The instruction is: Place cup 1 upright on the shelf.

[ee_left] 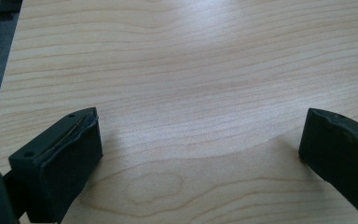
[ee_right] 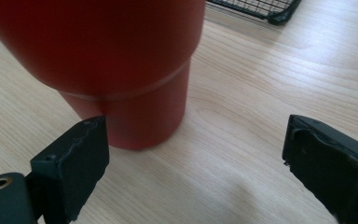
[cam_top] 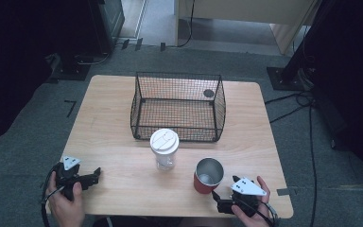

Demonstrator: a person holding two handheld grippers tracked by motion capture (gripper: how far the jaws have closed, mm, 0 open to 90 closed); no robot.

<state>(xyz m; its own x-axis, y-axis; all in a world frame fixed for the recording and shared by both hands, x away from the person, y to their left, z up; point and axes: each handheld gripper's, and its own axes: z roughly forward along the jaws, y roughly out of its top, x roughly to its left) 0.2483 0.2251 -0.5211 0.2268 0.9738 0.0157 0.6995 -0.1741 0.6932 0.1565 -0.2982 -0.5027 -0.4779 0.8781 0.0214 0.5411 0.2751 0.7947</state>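
We are working at a pale wooden bench [cam_top: 123, 142] on grey carpet. Our left tongs [cam_top: 92, 177] are gaping wide over bare wood, holding nothing. Our right tongs [cam_top: 220, 202] are also standing open and empty, the red cup [cam_top: 207, 175] just ahead, nearest their left jaw. Farther on are a lidded clear cup [cam_top: 164, 150] and a wire basket [cam_top: 178, 108].
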